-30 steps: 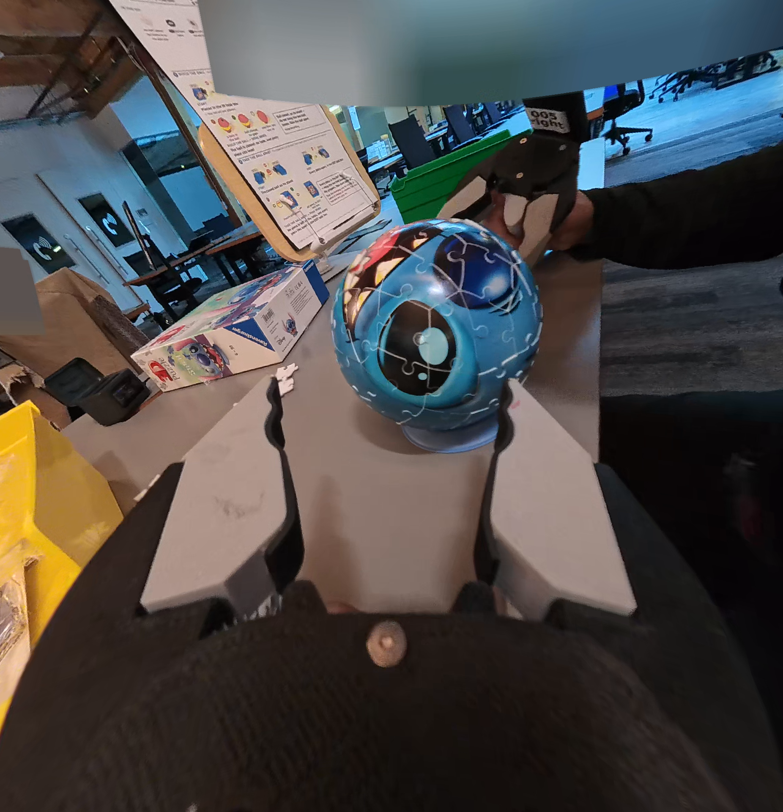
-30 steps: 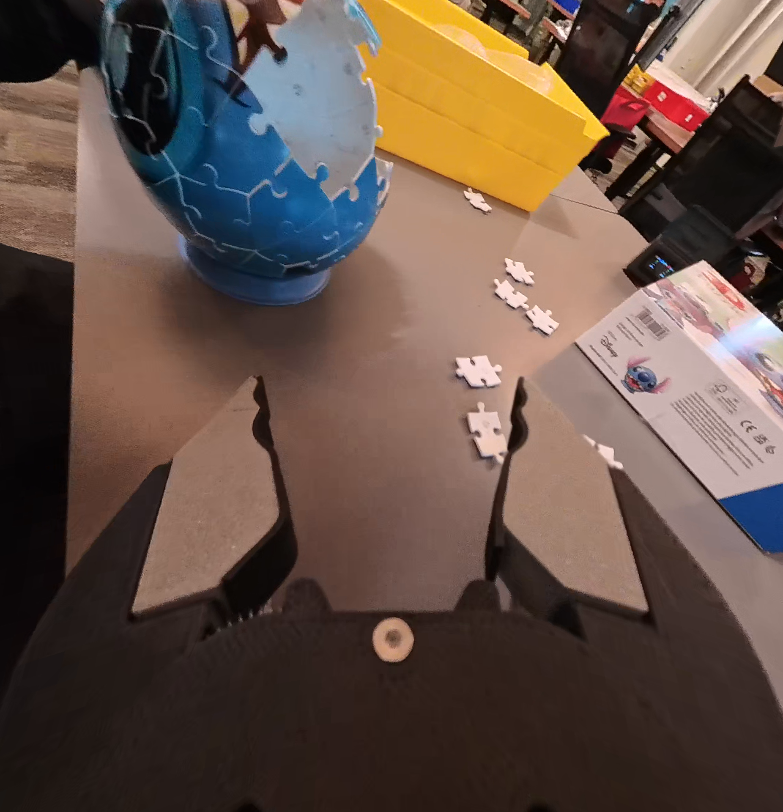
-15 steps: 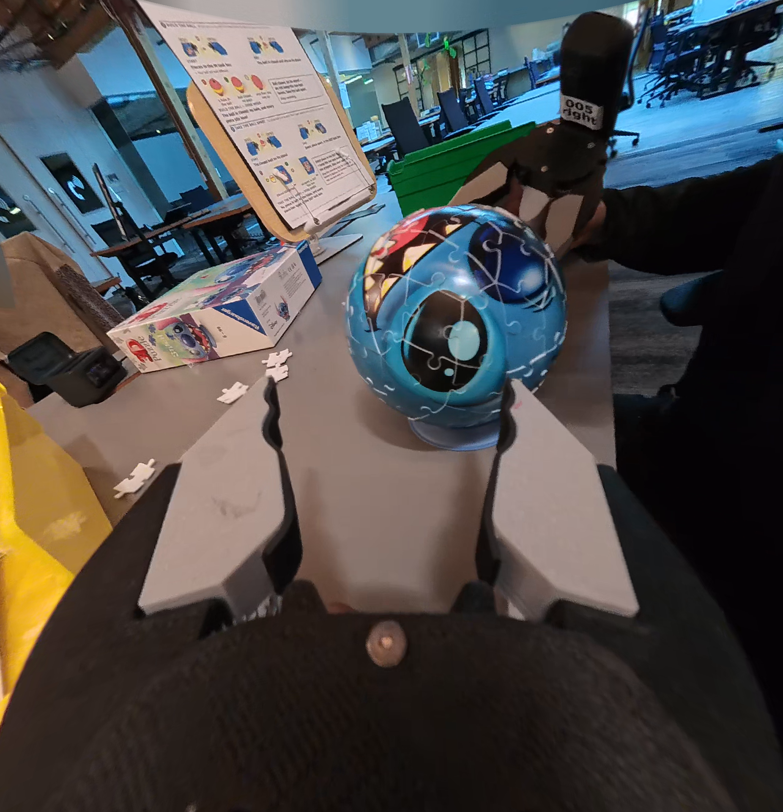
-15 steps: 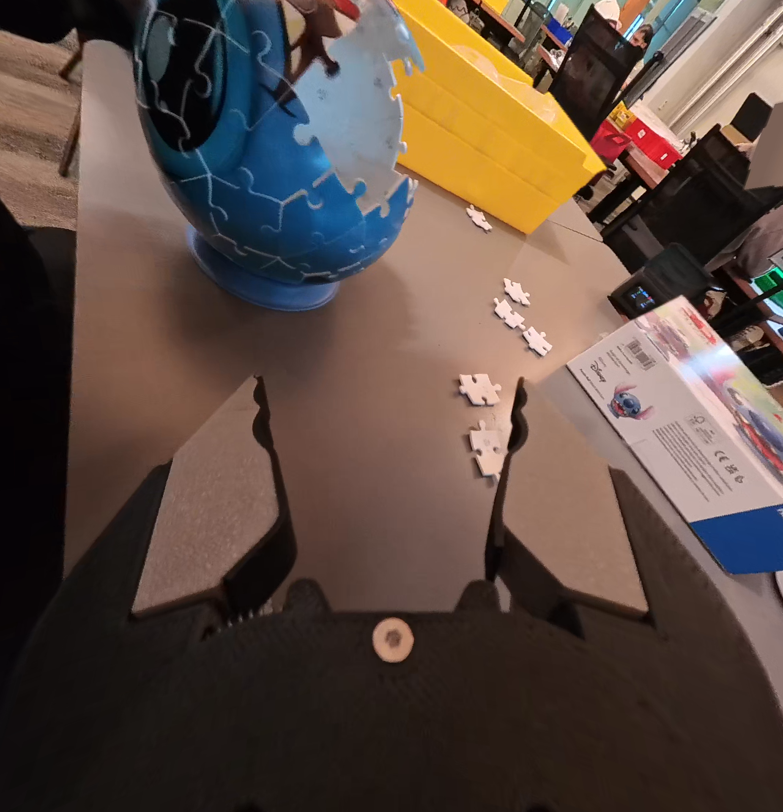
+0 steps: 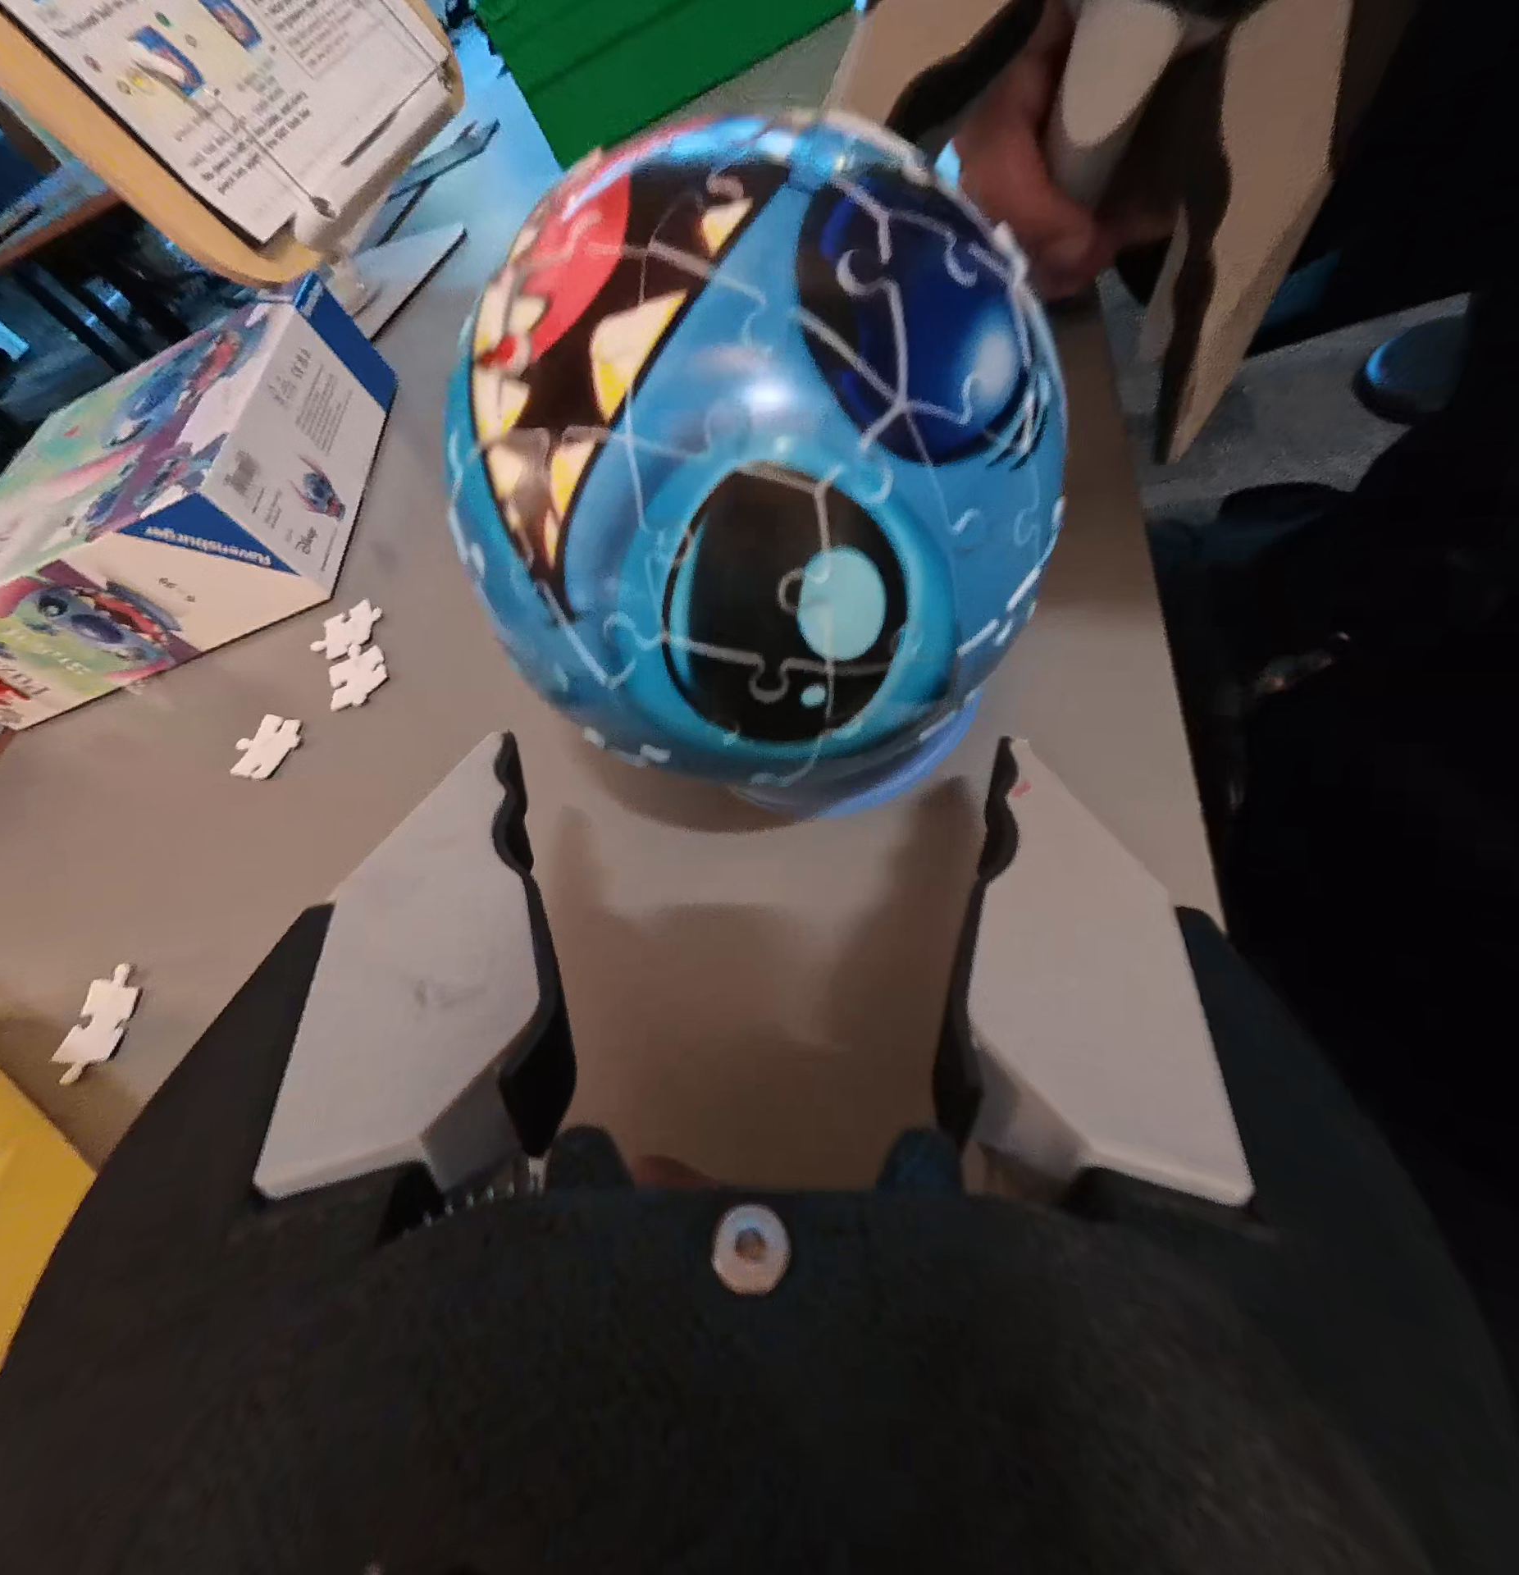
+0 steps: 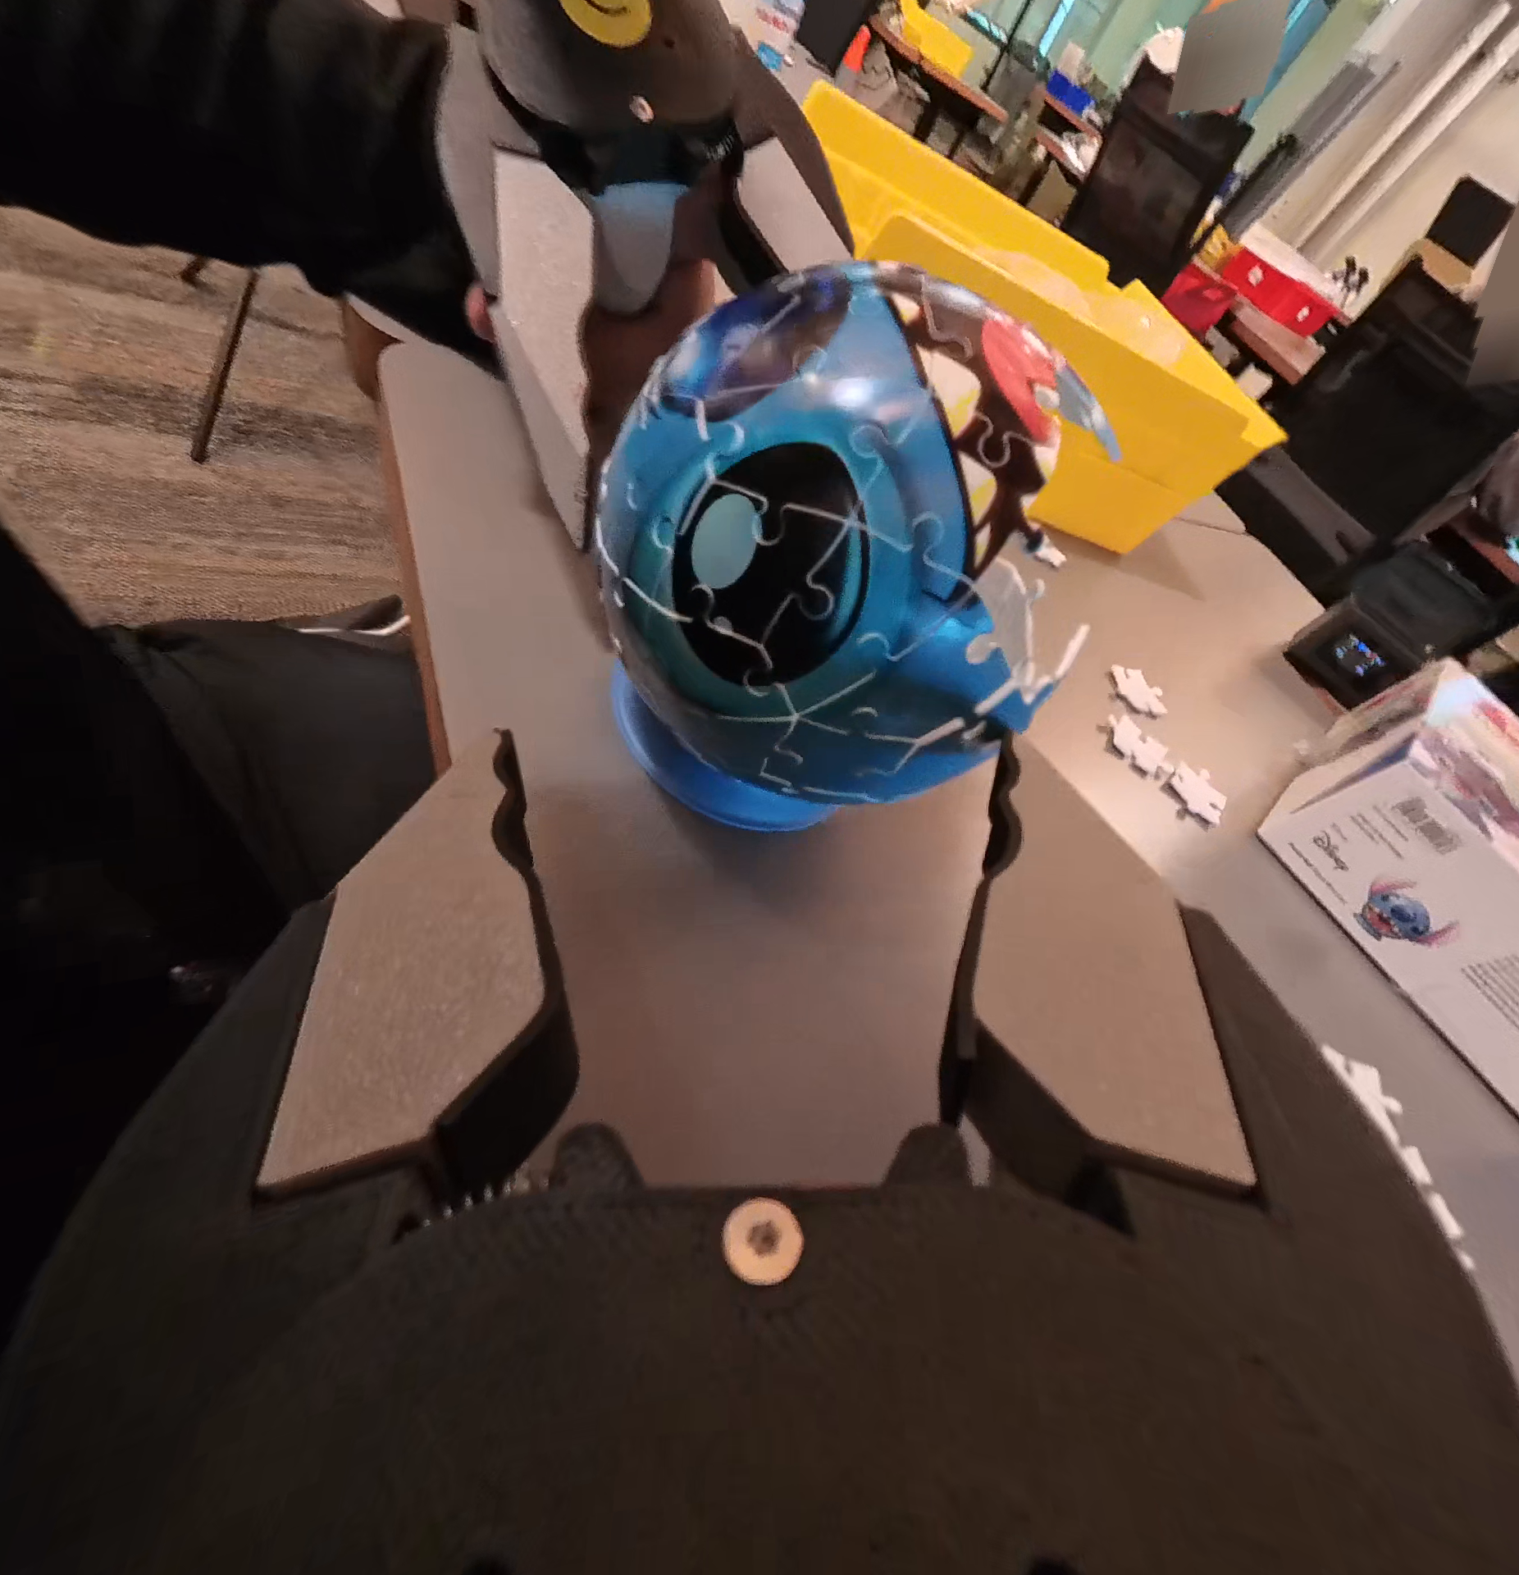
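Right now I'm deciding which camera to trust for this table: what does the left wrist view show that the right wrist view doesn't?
Only the left wrist view shows the instruction board and green bin.

Only the right wrist view shows the ball's open gap, the yellow bins and a small black device.

Both show the puzzle ball on its blue stand, loose white pieces, the puzzle box, and an open gripper.

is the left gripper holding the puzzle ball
No. The left gripper is open and empty, its jaws short of the puzzle ball, which sits on its blue stand on the table.
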A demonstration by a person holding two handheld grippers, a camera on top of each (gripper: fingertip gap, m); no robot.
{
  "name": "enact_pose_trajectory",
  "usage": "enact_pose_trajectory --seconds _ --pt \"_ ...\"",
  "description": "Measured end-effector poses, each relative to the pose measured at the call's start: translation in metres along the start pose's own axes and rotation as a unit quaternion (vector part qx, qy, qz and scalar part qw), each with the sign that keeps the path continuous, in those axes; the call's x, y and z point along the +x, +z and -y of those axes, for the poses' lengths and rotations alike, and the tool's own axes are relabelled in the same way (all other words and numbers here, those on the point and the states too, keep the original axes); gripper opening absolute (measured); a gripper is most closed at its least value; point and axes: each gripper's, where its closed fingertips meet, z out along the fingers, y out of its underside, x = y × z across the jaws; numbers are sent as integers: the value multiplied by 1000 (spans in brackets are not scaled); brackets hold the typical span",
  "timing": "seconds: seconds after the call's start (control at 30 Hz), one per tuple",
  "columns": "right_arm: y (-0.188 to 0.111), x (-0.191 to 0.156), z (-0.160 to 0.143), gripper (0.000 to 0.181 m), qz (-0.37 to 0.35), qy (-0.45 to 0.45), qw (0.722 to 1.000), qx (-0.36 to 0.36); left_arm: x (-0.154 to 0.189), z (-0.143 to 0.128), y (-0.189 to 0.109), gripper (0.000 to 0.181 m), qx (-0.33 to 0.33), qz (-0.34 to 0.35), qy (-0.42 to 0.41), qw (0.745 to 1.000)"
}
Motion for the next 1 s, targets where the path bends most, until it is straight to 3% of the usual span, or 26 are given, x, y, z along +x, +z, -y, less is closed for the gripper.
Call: enact_pose_trajectory --seconds 0.1,0.23,0.53,0.63,0.73,0.87,1.0 --pt "6 5 -3 112 -18 8 1000 -18 3 12 5 108 22 4 -16 1000" --pt "8 12 0 101 -14 42 999 -8 3 13 3 102 18 35 -25 999" --pt "8 22 -3 90 133 244 961 2 3 30 -6 98 43 27 -178 983" --pt "7 25 -6 91 128 232 964 7 2 30 -9 95 58 20 -183 981" --pt "4 25 -3 90 112 183 977 21 -5 11 -7 97 15 67 -90 994" --pt "12 26 -7 91 66 85 994 0 -3 -6 13 106 -57 73 20 996" --pt "19 30 -14 99 32 31 998 -34 -7 2 22 105 -43 67 18 997"
